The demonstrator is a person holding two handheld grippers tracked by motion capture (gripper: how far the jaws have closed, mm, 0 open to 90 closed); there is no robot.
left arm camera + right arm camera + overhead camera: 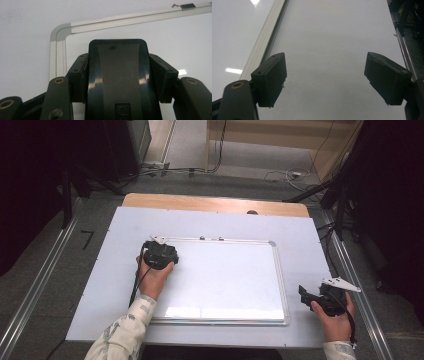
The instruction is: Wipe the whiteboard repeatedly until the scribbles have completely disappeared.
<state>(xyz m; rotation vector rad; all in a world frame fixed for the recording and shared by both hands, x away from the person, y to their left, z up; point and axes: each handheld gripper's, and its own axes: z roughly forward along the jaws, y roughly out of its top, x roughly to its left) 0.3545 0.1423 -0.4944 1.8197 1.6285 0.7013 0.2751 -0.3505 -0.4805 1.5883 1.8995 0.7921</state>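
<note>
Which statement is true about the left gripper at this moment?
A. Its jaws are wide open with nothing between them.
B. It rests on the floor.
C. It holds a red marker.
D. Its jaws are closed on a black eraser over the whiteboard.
D: in the left gripper view, the left gripper clamps a black eraser from both sides, above the whiteboard near its rounded corner.

No text, label or number is clear enough to read.

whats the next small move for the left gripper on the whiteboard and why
Probably a short wipe across the whiteboard, toward its middle. The left gripper is shut on a black eraser close to the board's rounded frame corner, and the open board surface lies beyond. The right gripper hangs open beside the frame, holding nothing.
</note>
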